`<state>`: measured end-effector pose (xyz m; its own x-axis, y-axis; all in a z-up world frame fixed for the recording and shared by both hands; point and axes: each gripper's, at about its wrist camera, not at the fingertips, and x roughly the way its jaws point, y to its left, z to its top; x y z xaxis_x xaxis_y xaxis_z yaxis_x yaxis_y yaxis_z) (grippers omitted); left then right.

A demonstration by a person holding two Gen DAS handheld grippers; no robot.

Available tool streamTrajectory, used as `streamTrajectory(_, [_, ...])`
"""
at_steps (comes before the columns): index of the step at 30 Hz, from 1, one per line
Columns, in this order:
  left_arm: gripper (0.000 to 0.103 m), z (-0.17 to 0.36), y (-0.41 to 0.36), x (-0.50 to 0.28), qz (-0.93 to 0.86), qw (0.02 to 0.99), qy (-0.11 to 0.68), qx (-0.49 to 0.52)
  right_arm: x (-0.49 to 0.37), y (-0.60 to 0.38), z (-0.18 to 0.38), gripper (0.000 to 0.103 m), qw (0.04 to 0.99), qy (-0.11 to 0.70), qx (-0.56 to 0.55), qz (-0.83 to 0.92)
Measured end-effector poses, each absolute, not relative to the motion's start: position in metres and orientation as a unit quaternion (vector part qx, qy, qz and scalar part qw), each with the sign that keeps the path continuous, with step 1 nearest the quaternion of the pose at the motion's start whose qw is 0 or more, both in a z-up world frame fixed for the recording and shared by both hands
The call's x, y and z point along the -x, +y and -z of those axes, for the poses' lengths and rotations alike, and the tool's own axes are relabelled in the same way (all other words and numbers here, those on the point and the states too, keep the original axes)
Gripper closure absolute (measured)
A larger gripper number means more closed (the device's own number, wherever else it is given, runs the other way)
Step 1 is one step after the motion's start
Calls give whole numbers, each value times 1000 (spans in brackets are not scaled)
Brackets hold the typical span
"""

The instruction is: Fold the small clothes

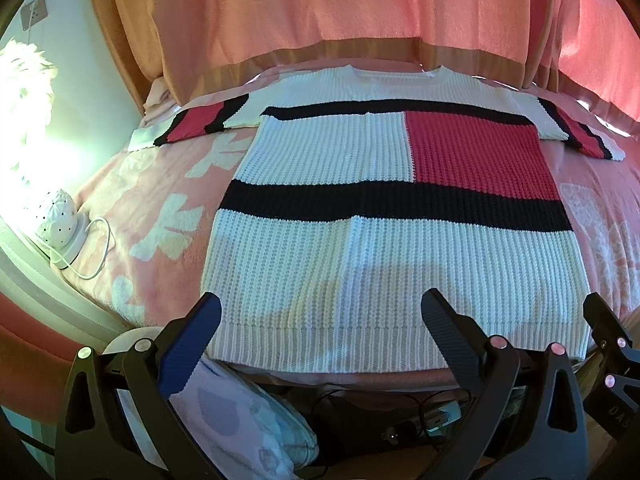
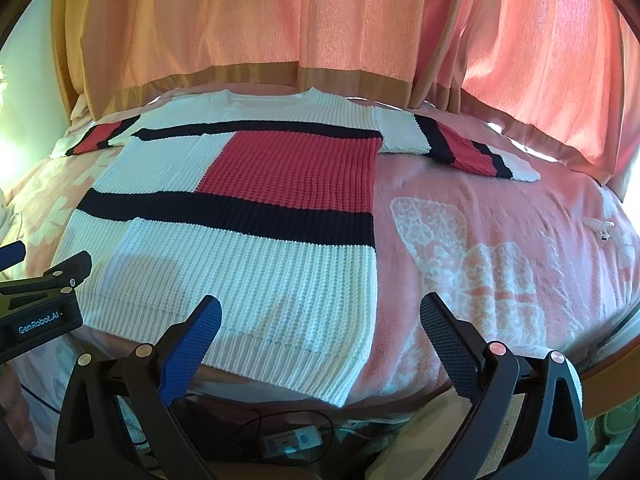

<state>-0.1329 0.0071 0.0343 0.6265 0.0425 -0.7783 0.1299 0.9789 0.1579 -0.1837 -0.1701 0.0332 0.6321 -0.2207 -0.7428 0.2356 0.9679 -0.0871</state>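
A knitted sweater (image 1: 384, 236), white with black bands and a red block, lies flat and spread out on a pink blanket, both sleeves stretched sideways; it also shows in the right wrist view (image 2: 248, 248). My left gripper (image 1: 322, 316) is open and empty, hovering over the sweater's ribbed hem near the front edge. My right gripper (image 2: 320, 316) is open and empty over the hem's right corner. The right gripper's tip shows at the left wrist view's right edge (image 1: 600, 316); the left gripper shows at the right wrist view's left edge (image 2: 44, 276).
The pink flowered blanket (image 2: 500, 240) covers a bed. Pink curtains (image 1: 320, 12) hang behind. A white dotted lamp (image 1: 60, 220) with a cord sits at the left. A small white item (image 2: 602, 227) lies at right. Cables and a device (image 2: 292, 440) lie below the front edge.
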Motion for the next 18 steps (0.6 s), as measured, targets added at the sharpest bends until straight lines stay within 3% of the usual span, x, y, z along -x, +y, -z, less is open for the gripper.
streamTrajectory(18, [5, -35, 5, 132, 23, 896, 431, -102, 184, -170, -32, 5, 904, 409, -10, 126])
